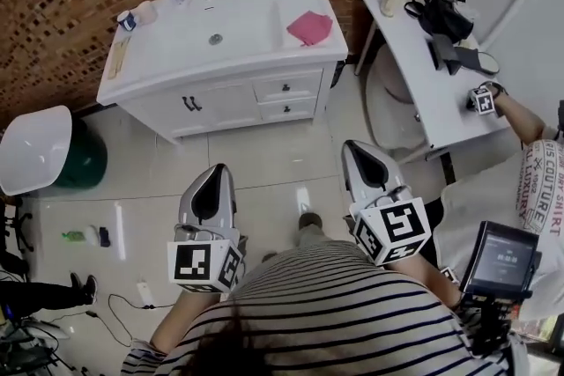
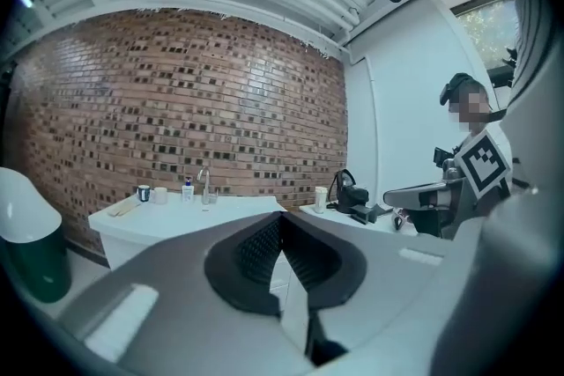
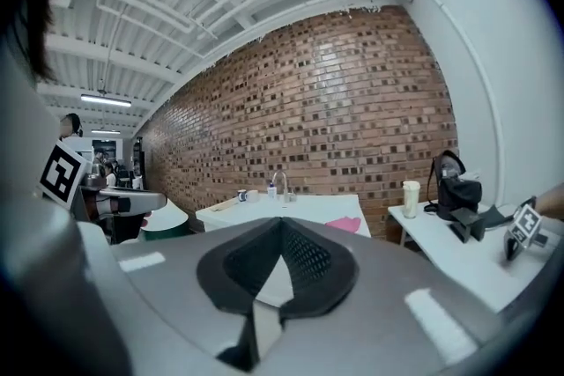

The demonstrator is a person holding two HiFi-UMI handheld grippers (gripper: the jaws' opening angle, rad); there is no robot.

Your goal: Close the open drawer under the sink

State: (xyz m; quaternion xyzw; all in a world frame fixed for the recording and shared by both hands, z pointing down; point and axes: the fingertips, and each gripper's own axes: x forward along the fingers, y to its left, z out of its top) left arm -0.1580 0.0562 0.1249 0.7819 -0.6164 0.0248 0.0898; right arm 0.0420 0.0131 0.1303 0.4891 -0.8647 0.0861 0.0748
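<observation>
**A:** Where does the head view sit?

**B:** Above the person's striped shirt (image 1: 335,304), looking steeply down at the floor. The sink cabinet (image 1: 220,97) lies well ahead at the top. The left gripper (image 1: 216,173) and right gripper (image 1: 354,152) are close below.

**A:** And the gripper views?

**B:** Each sits low, just behind its own jaws, facing level toward the brick wall (image 2: 176,101), well back from the cabinet.

**A:** What do the views share?

**B:** All three show the faucet (image 3: 279,183), the paper cup (image 3: 411,196) and the white side table (image 3: 441,246). Each gripper view catches the other gripper at its edge.

"COUTURE", "LUXURY" on white shirt (image 1: 536,182)
</observation>
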